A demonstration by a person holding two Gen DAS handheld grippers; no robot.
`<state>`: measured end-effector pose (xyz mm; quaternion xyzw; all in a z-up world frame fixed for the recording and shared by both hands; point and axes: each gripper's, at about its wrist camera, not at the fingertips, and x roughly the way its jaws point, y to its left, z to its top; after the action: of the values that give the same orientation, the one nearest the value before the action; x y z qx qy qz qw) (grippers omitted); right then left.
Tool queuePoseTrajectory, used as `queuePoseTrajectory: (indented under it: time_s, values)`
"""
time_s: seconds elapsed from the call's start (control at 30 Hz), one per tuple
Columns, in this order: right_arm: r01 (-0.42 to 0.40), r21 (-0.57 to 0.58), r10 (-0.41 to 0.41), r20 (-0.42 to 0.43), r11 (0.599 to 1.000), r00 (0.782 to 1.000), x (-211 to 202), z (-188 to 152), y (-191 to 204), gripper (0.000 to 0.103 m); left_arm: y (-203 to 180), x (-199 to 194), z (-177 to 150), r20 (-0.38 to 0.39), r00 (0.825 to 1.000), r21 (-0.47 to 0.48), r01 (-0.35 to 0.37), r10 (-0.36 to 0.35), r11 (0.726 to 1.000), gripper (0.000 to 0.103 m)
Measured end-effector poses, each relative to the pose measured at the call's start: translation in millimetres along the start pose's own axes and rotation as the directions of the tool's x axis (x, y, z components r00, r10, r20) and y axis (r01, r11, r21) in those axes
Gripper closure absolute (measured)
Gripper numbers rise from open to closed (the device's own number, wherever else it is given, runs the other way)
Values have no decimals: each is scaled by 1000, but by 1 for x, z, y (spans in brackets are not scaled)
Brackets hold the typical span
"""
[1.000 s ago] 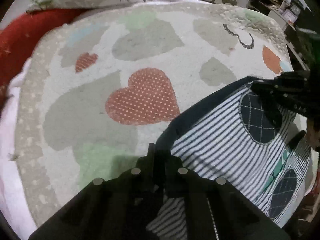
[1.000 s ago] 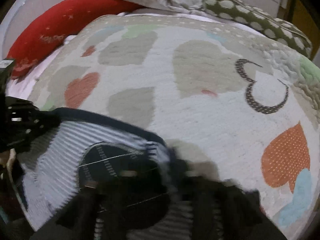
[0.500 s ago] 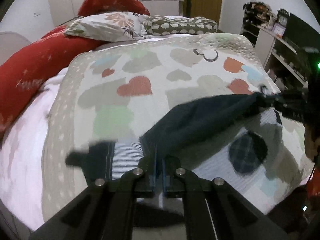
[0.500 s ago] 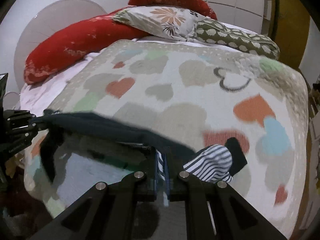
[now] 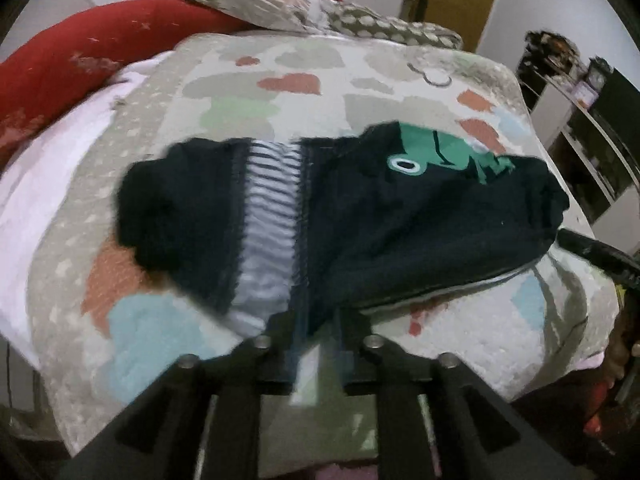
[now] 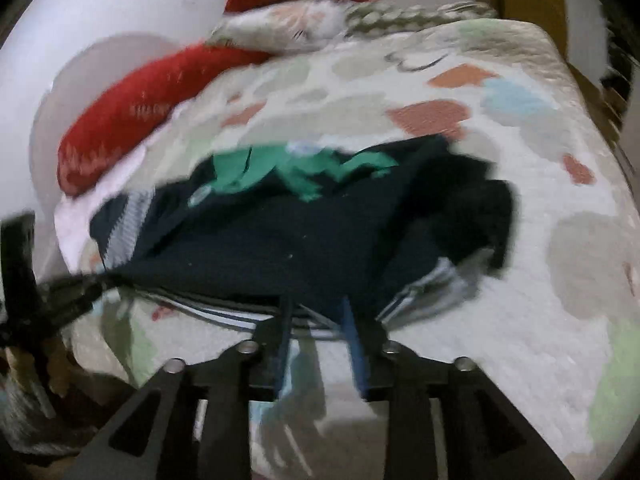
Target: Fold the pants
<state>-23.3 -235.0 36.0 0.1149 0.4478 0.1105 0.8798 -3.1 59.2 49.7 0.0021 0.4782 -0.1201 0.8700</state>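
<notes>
The pants (image 5: 380, 216) are dark navy with a striped panel and a green animal patch. They lie bunched on the heart-patterned blanket (image 5: 340, 80), also in the right wrist view (image 6: 280, 248). My left gripper (image 5: 318, 344) has its fingers slightly apart, with the pants' near edge between the tips. My right gripper (image 6: 318, 340) also has its fingers apart at the pants' striped near edge. Both views are blurred. The right gripper shows at the right edge of the left view (image 5: 592, 252), and the left gripper shows at the left edge of the right view (image 6: 68, 296).
A red bolster (image 5: 72, 52) and patterned pillows (image 5: 312, 12) lie at the bed's head. Shelves (image 5: 580, 92) stand right of the bed. The blanket's front edge (image 5: 160, 420) drops off just below the grippers.
Both grippers swung the pants over, so the navy side with the green patch now faces up on the blanket. Both pairs of fingers, shut on the fabric before, have parted.
</notes>
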Motion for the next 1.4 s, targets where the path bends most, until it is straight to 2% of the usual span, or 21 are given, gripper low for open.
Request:
queuePoseTrajectory:
  time_s: [0.07, 0.13, 0.3, 0.47, 0.53, 0.57, 0.63, 0.77, 0.83, 0.87, 0.9, 0.97, 1.03, 1.13, 1.17, 1.2, 1.23, 1.27, 1.3, 1.33, 1.4]
  values:
    - [40, 40, -42, 67, 998, 997, -21, -1, -11, 40, 6, -13, -4, 23, 1000, -28, 18, -17, 999, 70]
    - [69, 97, -80, 119, 993, 990, -39, 1, -28, 40, 14, -25, -10, 40, 998, -66, 46, -43, 997, 68]
    - [96, 216, -127, 138, 972, 982, -47, 15, -61, 40, 33, -41, -15, 54, 996, -150, 78, -71, 986, 68]
    - [127, 176, -151, 127, 976, 980, -19, 41, -52, 41, 36, -43, -16, 56, 994, -188, 102, -93, 977, 67]
    - [138, 150, -148, 57, 979, 987, 6, 47, -52, 90, 33, -42, -16, 47, 995, -185, 95, -88, 978, 67]
    - [138, 143, -141, 10, 980, 990, 17, 49, -52, 94, 33, -42, -17, 46, 995, -183, 91, -84, 979, 67]
    - [141, 149, -147, 33, 979, 989, 15, 50, -55, 94, 34, -42, -19, 45, 996, -182, 80, -73, 980, 67]
    - [250, 191, -261, 38, 949, 965, 4, 45, -71, 93, 39, -33, -19, 26, 996, -209, 90, -87, 974, 67]
    - [232, 216, -248, 50, 948, 967, -5, 40, -77, 87, 39, -29, -19, 21, 995, -211, 97, -95, 973, 67]
    - [200, 231, -220, 66, 952, 973, -11, 38, -79, 74, 38, -27, -18, 17, 995, -210, 102, -101, 972, 67]
    - [168, 246, -193, 81, 954, 978, -15, 36, -81, 48, 37, -27, -18, 15, 994, -209, 105, -104, 972, 67]
    - [96, 277, -134, 120, 956, 984, -21, 31, -85, 18, 35, -26, -18, 13, 994, -207, 112, -111, 972, 67]
    - [78, 302, -120, 123, 950, 985, -15, 32, -87, 18, 34, -28, -18, 17, 993, -207, 115, -114, 971, 67]
    - [27, 328, -53, 70, 944, 996, 16, 37, -91, 18, 35, -33, -19, 24, 994, -215, 110, -107, 970, 66]
    - [9, 335, -27, 48, 942, 998, 28, 38, -92, 19, 36, -35, -20, 25, 995, -219, 104, -101, 970, 66]
    - [8, 341, -22, 38, 940, 999, 37, 38, -92, 33, 37, -37, -20, 27, 995, -224, 98, -95, 970, 63]
    - [24, 338, -44, 52, 941, 998, 38, 39, -90, 49, 38, -40, -21, 31, 996, -230, 92, -87, 969, 61]
    - [-9, 351, -11, 55, 936, 998, 38, 41, -90, 80, 40, -42, -21, 34, 996, -235, 86, -80, 968, 60]
    - [-94, 400, 75, 65, 911, 995, 38, 40, -95, 82, 41, -43, -20, 37, 997, -238, 79, -73, 968, 60]
    - [-116, 423, 88, 84, 898, 993, 35, 39, -99, 82, 43, -45, -20, 42, 997, -243, 72, -63, 967, 60]
    - [-90, 421, 51, 104, 903, 993, 23, 36, -101, 84, 45, -47, -19, 45, 997, -250, 64, -55, 966, 60]
